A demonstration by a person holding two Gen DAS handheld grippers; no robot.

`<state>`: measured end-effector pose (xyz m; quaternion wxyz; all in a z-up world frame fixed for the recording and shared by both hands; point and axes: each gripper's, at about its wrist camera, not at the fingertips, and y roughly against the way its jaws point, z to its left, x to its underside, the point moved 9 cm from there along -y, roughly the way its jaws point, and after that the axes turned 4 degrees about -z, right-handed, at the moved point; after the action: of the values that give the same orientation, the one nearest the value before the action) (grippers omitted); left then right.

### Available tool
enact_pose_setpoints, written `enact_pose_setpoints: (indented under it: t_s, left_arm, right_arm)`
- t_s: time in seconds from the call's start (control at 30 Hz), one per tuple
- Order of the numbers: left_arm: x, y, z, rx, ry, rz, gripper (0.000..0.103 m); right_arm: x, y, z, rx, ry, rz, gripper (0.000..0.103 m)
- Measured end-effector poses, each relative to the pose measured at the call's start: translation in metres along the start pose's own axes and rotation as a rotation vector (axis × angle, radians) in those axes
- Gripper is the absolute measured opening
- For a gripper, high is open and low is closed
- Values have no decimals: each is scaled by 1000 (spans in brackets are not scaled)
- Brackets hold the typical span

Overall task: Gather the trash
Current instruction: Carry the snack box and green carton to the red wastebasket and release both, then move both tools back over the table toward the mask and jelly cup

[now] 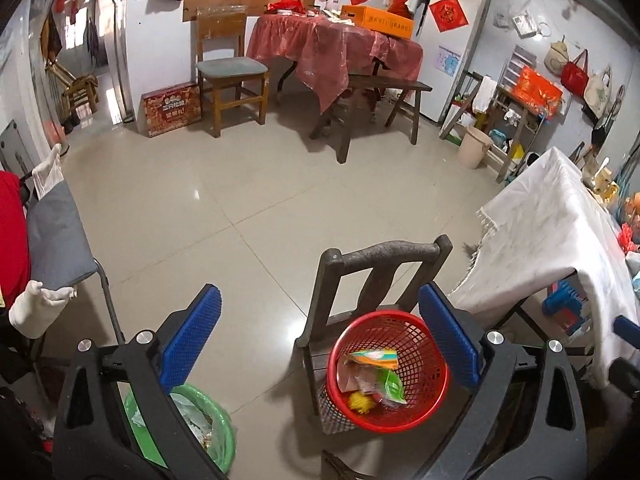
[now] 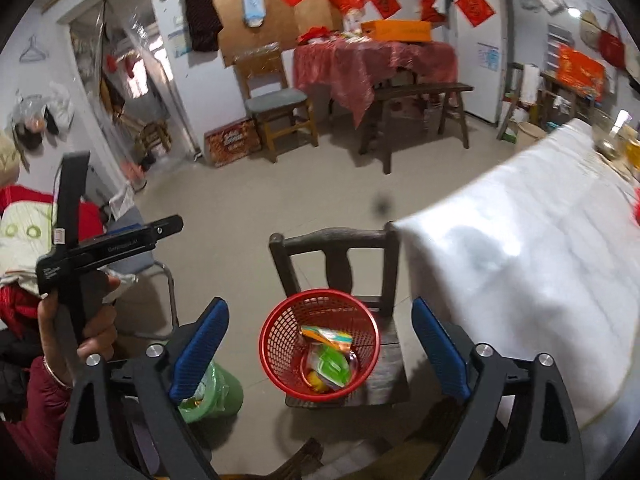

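Observation:
A red mesh basket [image 1: 347,346] stands on the seat of a dark wooden chair [image 1: 384,252]. Inside it lie several crumpled wrappers [image 1: 376,376], orange, green and yellow. My left gripper [image 1: 320,294] hangs above and in front of the basket, open, with nothing between its blue pads [image 1: 188,340]. From the right wrist view the same basket [image 2: 280,332] and its wrappers [image 2: 328,354] sit almost centred under my right gripper [image 2: 320,304], which is also open and empty. A green-lined bin [image 1: 226,434] holding some trash stands on the floor to the left of the chair.
A table under a white cloth [image 1: 552,232] crowds the chair's right side. At the left are a grey folding chair [image 1: 56,240] and a person's hand [image 2: 92,328] on a black handle. Tiled floor [image 1: 224,200] stretches back to a red-covered table [image 1: 332,44] and a bench [image 1: 384,88].

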<state>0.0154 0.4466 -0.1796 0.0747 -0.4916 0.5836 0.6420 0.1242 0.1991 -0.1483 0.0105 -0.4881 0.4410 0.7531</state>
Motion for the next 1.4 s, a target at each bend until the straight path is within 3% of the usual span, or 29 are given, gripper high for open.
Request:
enact_pose_setpoints:
  t_s: [0.33, 0.7, 1.07, 1.4]
  left_arm:
    - [1, 16, -45, 41, -77, -3, 95]
    - [4, 53, -113, 115, -174, -37, 96]
    - [55, 55, -229, 237, -324, 59, 96]
    - [68, 45, -350, 338, -455, 78, 96]
  right_arm:
    - [-6, 75, -60, 78, -76, -139, 95]
    - [6, 170, -146, 247, -184, -296, 97]
    - [74, 260, -273, 440, -382, -373, 97]
    - [117, 285, -362, 528, -523, -389, 97]
